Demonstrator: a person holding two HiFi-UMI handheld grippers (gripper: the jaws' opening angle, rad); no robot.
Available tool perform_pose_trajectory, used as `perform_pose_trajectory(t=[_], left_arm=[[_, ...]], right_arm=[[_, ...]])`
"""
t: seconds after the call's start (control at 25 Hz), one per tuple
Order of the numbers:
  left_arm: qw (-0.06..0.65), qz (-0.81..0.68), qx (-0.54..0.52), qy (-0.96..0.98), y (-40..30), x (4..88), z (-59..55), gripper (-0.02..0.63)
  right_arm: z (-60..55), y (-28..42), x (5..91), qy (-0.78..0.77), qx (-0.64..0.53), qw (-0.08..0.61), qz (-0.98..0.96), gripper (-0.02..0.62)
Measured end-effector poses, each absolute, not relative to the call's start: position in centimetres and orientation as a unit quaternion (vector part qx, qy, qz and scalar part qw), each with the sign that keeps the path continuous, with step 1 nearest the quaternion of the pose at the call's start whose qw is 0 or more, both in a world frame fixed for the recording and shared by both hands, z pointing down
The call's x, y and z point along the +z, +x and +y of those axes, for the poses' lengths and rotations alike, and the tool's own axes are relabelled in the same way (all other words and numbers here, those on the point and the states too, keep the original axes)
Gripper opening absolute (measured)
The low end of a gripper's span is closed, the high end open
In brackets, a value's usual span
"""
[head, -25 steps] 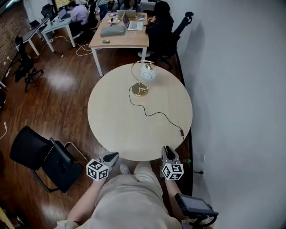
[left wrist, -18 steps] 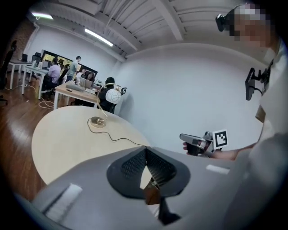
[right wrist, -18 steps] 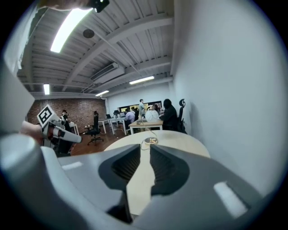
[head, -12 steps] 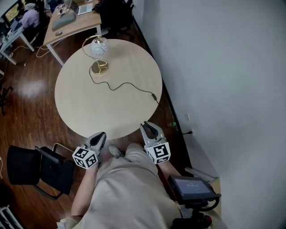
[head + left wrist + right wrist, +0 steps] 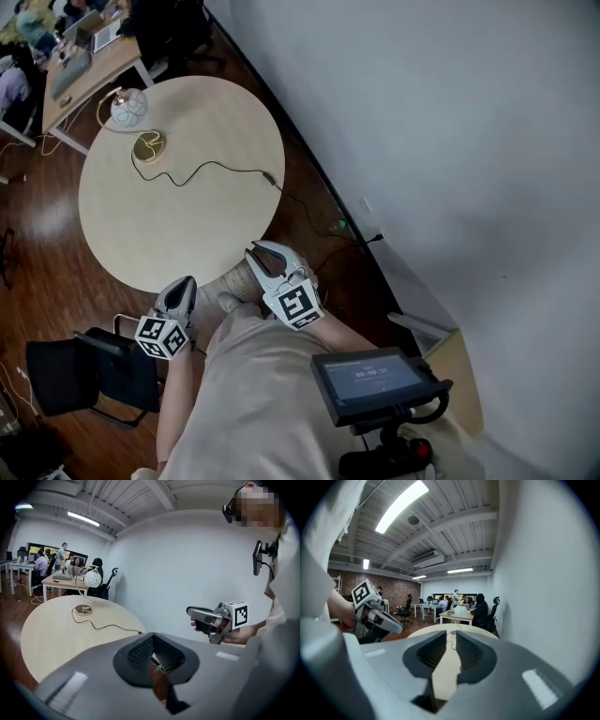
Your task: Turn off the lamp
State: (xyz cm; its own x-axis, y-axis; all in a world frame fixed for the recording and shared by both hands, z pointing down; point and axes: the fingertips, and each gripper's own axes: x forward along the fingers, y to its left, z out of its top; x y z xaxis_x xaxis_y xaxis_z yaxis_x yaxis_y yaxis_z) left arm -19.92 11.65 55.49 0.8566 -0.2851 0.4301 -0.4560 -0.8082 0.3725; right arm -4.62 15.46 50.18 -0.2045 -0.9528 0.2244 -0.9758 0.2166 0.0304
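Lamp (image 5: 129, 108): across table (image 5: 187, 244), untouched. Right gripper (image 5: 265, 255): jaws apart, empty. Left gripper (image 5: 180, 292): closed, empty. I must come nearer, then reach steadily.

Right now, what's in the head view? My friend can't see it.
A person holds left tongs and right tongs by the near edge of a round table. The lamp stands at the far side, its cord trailing across the top.
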Motion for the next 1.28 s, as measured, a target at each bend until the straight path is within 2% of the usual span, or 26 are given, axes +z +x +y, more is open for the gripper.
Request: perform_pose_trajectory(t=[0.32, 0.44, 0.68, 1.28], left_arm=[[0.256, -0.228, 0.195, 0.919, -18.4, 58.0, 14.6, 0.0], [0.264, -0.232, 0.199, 0.915, -18.2, 58.5, 15.3, 0.0], [0.263, -0.228, 0.202, 0.915, -17.6, 58.8, 14.4, 0.0], [0.272, -0.217, 0.176, 0.921, -22.1, 57.2, 11.0, 0.0]], right_arm=[[17.2, -1.7, 54.1, 0.617, 0.136, 0.077, -0.771, 0.052], [16.8, -1.4, 54.8, 0.614, 0.151, 0.085, -0.77, 0.0], [15.7, -0.9, 55.4, 0.611, 0.169, 0.093, -0.768, 0.0], [13.5, -3.5, 54.4, 0.639, 0.176, 0.113, -0.74, 0.0]])
